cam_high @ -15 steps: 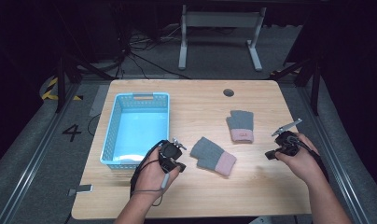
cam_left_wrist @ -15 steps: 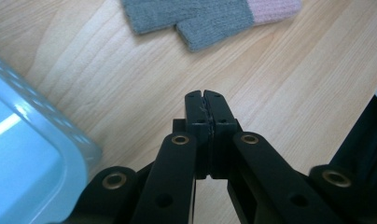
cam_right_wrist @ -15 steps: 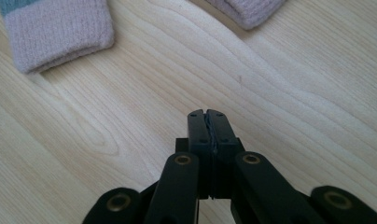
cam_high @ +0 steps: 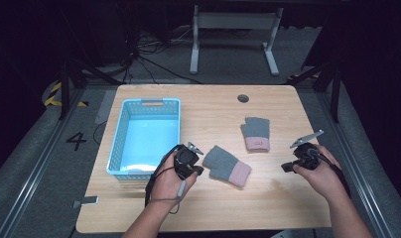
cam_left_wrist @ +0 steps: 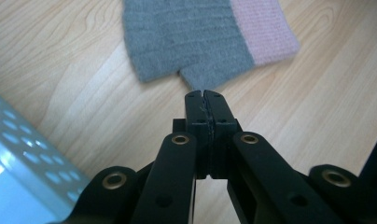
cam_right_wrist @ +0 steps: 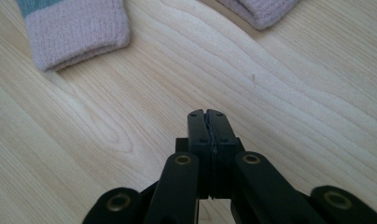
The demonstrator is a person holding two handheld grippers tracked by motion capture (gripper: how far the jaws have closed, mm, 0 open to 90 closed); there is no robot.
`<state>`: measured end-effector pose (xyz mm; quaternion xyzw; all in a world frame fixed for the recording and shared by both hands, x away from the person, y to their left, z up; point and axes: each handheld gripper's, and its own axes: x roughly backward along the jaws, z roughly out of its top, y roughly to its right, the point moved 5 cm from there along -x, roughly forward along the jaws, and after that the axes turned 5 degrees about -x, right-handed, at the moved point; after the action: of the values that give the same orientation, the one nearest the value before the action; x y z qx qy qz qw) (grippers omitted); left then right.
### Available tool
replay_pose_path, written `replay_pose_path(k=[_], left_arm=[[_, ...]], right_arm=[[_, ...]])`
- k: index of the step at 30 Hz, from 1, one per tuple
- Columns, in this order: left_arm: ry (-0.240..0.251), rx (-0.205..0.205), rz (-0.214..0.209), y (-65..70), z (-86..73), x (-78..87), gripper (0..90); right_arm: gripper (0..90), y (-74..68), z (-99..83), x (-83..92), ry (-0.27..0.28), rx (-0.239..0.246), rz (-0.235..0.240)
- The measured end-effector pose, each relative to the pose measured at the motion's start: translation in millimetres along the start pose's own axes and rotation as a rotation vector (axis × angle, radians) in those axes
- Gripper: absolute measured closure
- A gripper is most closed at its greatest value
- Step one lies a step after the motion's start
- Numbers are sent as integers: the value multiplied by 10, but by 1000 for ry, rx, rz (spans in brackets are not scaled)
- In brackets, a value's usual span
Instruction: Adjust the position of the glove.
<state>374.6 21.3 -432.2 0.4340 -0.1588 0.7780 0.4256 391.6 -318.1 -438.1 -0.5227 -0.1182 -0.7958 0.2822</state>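
Two grey-and-pink gloves (cam_high: 227,165) on pale wooden table (cam_high: 213,111), blue basket (cam_high: 146,136) at left, dark floor, both grippers' fingers (cam_left_wrist: 205,105) closed, empty

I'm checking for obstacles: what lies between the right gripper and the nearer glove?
Bare wood of the table lies between the right gripper and the nearer glove, as the right gripper view shows.

Both hand-held black plastic two-jaw grippers, left (cam_left_wrist: 205,100) and right (cam_right_wrist: 207,119), have hinged link arms fixed by brass-coloured rivets (cam_left_wrist: 180,139). A black cable (cam_high: 156,191) trails from the left; a grey three-cornered plate (cam_high: 306,138) tops the right.
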Motion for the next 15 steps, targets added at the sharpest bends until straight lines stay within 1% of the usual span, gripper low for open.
replay_pose_path(k=[1, 3, 4, 6, 7, 9, 11, 13, 14, 15], left_arm=[[9, -2, 6, -5, 13, -18, 895], [21, 4, -8, 2, 35, -31, 895], [23, 2, -2, 2, 52, -55, 895], [16, -5, 11, -7, 73, -119, 897], [9, -3, 11, -13, 79, -162, 897], [-8, 0, 6, -23, 84, -254, 897], [-16, 3, 8, -27, 86, -322, 897], [-2, 4, 5, -37, 100, -380, 874], [-2, 4, 5, -37, 100, -380, 874], [7, 15, 5, -56, 107, -416, 877]], right_arm=[[900, -4, -7, -2, 1, -2, 0], [900, -21, -39, -15, -5, 1, 3], [900, -28, -53, -18, -6, 1, 3], [900, -37, -85, -16, -6, 1, 8], [900, -40, -98, -16, -3, -4, 7], [900, -45, -111, -20, -1, 1, 5], [900, -52, -125, -28, 2, 5, 2], [900, -66, -141, -34, 6, 9, 4], [900, -66, -141, -34, 6, 9, 4], [900, -80, -165, -43, 1, 20, 12]])
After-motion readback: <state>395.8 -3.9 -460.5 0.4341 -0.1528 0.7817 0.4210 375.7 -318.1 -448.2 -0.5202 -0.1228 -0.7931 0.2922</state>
